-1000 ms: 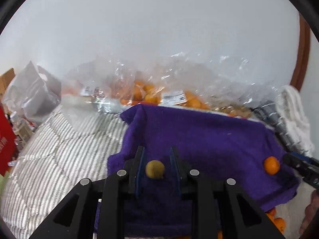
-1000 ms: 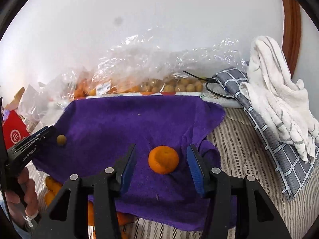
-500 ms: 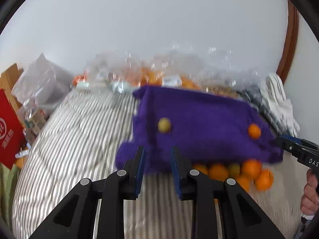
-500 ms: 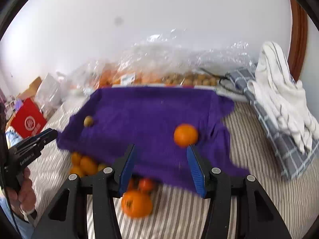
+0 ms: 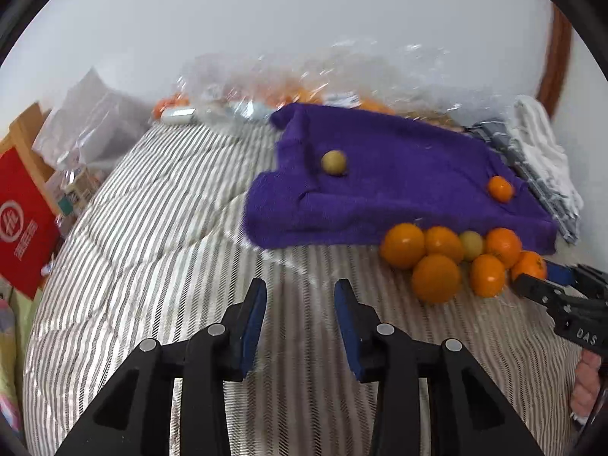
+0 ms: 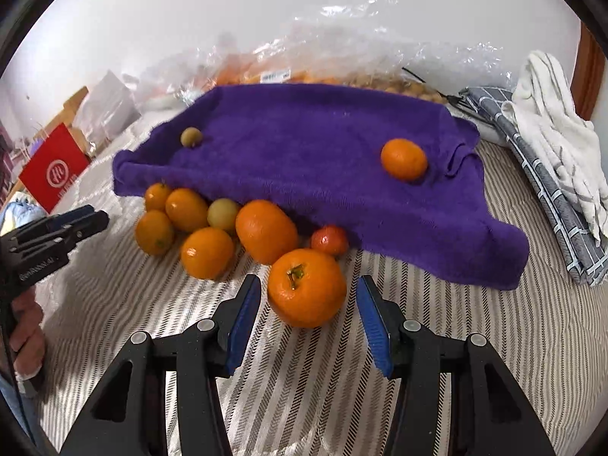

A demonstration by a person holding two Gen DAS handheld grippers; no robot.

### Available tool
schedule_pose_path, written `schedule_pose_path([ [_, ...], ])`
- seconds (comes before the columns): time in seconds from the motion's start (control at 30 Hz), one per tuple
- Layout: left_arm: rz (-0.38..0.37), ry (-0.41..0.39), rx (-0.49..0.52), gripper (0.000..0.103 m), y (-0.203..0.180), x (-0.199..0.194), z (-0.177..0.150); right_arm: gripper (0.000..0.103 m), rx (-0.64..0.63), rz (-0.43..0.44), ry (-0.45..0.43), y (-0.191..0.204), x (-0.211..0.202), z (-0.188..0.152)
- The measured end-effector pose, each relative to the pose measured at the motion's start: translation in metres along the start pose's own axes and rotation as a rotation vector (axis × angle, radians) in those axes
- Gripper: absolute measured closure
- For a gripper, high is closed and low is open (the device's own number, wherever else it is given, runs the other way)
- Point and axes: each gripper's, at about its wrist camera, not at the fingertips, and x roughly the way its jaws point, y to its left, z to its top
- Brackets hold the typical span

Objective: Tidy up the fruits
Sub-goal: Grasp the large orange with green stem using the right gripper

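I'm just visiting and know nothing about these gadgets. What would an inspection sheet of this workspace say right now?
Surface: striped bedcover, partly under a purple towel.
Job's things: one orange and one small yellow-green fruit on the towel; loose pile of oranges at its near edge; large orange nearest.
Clutter: clear plastic bags of fruit, white cloth, grey checked cloth, red box.
Grippers: left gripper open, empty, jaws just opening; right gripper open, fingers either side of the large orange, not pressing.
Cables: black cord by the bags.
Surroundings: white wall.
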Motion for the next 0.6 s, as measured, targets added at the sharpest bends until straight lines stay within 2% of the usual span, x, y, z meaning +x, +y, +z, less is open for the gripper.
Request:
schedule_pose_path([
  [0.1, 0.017, 0.045, -0.032, 0.068, 0.006, 0.009, 0.0, 0.051, 0.017, -0.01, 0.007, -0.001, 0.007, -0.002],
  [0.3, -0.017, 0.041, -0.055, 0.068, 0.011, 0.007, 0.0, 0.051, -0.038, -0.027, 0.008, 0.005, 0.011, -0.002],
  [0.47, -0.022, 0.041, -0.061, 0.068, 0.011, 0.005, -0.001, 0.051, -0.001, 0.007, 0.003, 0.002, 0.012, 0.002],
  [0.6, -0.035, 0.042, -0.07, 0.067, 0.013, 0.006, 0.0, 0.057, -0.002, -0.002, 0.005, 0.001, 0.012, 0.003],
])
